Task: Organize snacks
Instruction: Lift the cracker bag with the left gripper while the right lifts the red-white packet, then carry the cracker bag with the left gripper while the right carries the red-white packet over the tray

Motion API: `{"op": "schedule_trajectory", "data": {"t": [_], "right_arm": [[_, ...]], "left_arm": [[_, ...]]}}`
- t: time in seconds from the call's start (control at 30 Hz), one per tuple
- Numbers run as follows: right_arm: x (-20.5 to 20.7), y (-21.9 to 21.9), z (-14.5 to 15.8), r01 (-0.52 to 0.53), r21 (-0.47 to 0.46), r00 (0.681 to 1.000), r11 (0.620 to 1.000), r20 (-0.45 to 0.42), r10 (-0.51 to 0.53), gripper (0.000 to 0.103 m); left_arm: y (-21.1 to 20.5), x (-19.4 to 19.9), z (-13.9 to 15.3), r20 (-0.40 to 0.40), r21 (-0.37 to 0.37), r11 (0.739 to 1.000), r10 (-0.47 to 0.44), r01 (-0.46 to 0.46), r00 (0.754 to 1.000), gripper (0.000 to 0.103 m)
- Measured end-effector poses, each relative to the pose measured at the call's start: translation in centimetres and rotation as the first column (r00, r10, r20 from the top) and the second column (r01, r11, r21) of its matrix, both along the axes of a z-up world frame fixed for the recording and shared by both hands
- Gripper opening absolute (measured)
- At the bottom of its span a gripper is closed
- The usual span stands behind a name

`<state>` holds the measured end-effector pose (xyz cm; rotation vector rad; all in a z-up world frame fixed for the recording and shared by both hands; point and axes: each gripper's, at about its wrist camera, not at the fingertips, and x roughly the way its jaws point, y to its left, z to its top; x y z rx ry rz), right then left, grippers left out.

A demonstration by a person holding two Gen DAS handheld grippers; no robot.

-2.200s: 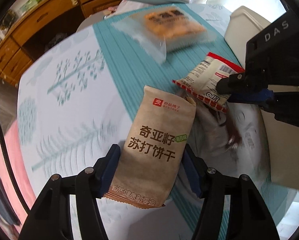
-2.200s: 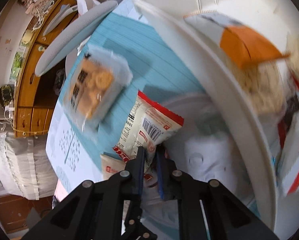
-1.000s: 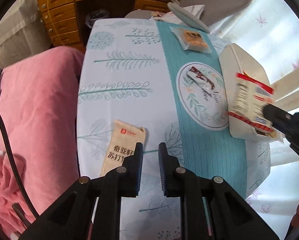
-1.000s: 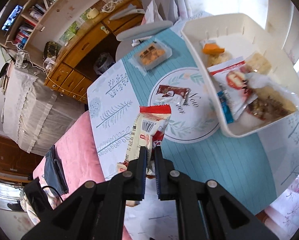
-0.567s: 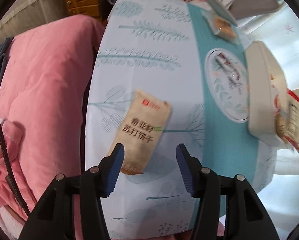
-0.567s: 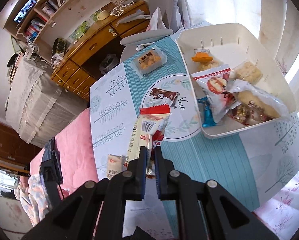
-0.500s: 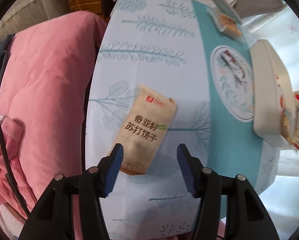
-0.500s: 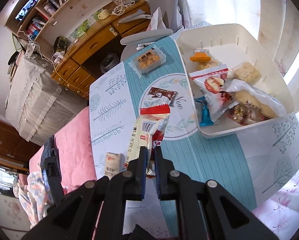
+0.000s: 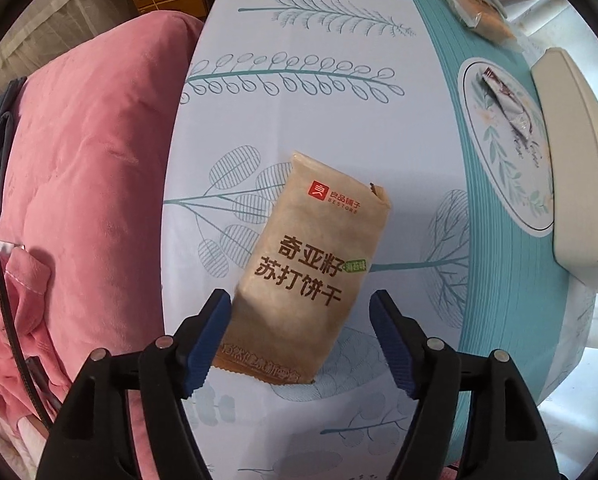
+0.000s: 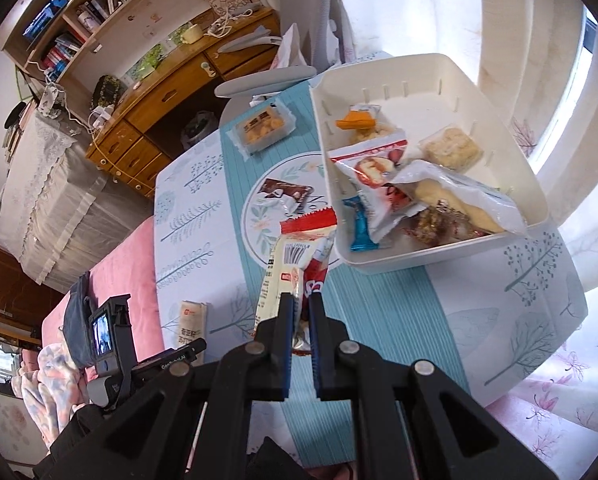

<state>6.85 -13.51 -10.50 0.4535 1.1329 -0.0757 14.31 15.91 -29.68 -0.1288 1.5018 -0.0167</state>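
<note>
A brown cracker packet [image 9: 311, 264] lies flat on the pale leaf-print tablecloth [image 9: 299, 92] near the table's left edge. My left gripper [image 9: 301, 312] points straight down over its near half. Its jaws are opening, with the packet between the blue pads [image 9: 211, 332] and the right pad clear of it. My right gripper [image 10: 299, 300] is shut on a red-and-white snack packet [image 10: 299, 252], held in the air just left of the white basket [image 10: 431, 64]. The basket holds several wrapped snacks. The brown packet [image 10: 193, 322] also shows small at the lower left of the right wrist view.
A clear-wrapped tray of orange biscuits [image 10: 263, 128] and a brown-and-white wrapper [image 10: 285, 196] lie on the teal runner. The basket's side [image 9: 575, 184] stands at the right of the left wrist view. A pink quilt [image 9: 79, 180] borders the table; a wooden desk [image 10: 171, 92] stands behind.
My left gripper has come down over the brown packet and its jaws have gone from shut to wide apart around it. My right gripper has kept its hold and shifted sideways.
</note>
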Motion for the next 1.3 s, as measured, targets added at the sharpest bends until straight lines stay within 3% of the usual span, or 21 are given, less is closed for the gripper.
{"op": "schedule_trajectory", "data": {"t": [0.33, 0.43, 0.73, 0.93, 1.3], "right_arm": [[0.4, -1.0, -0.5, 0.006, 0.002, 1.0, 1.0, -0.021, -0.006, 0.007], [0.8, -1.4, -0.7, 0.004, 0.005, 1.0, 1.0, -0.029, -0.004, 0.007], [2.3, -3.1, -0.8, -0.039, 0.024, 0.999, 0.999, -0.037, 0.039, 0.007], [3.4, -4.8, -0.7, -0.085, 0.034, 0.996, 0.996, -0.035, 0.087, 0.007], [5.4, -9.4, -0.7, -0.165, 0.034, 0.986, 0.986, -0.009, 0.165, 0.007]], "left_arm": [[-0.1, 0.8, -1.3, -0.018, 0.049, 0.999, -0.017, 0.018, 1.0, 0.07], [-0.4, 1.0, -1.0, -0.008, 0.068, 0.997, -0.021, 0.021, 1.0, 0.062], [-1.5, 1.3, -0.4, -0.044, 0.076, 0.995, 0.07, -0.066, 0.997, 0.058], [-3.4, 1.2, 1.4, -0.029, 0.042, 0.993, 0.116, -0.114, 0.993, 0.058], [-10.3, 2.0, 7.8, 0.023, -0.021, 0.987, 0.16, -0.159, 0.987, 0.058]]}}
